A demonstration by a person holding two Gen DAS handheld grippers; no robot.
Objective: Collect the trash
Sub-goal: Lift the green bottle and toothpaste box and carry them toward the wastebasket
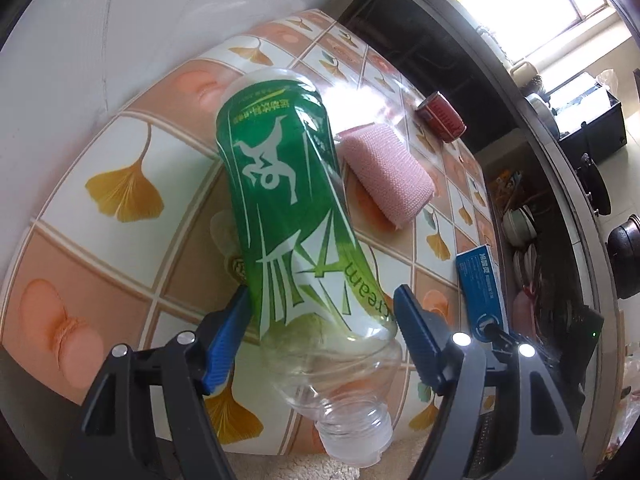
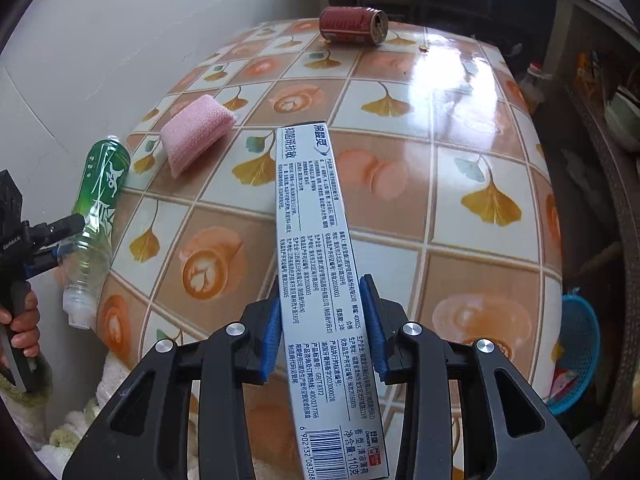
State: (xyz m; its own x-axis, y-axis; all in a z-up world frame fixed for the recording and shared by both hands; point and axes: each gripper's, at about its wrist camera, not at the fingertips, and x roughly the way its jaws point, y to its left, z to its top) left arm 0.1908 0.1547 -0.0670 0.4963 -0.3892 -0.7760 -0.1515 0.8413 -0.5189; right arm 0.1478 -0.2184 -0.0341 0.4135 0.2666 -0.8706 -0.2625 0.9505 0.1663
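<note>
- Left wrist view: an empty green-labelled bottle (image 1: 292, 216) is held between the blue pads of the left gripper (image 1: 320, 344), near its clear shoulder, cap end nearest the camera. The left pad touches the label; the right pad's contact cannot be told. A pink sponge (image 1: 384, 176) and a red can (image 1: 440, 118) lie on the table (image 1: 120, 280) beyond. The bottle is judged light, slippery and easily crushed; the labelled middle would suit a firmer hold.
- Right wrist view: a toothpaste box (image 2: 316, 264) is clamped by its long edges in the right gripper (image 2: 326, 328), above the table. It is judged light, stiff lengthwise, crushable if squeezed.
</note>
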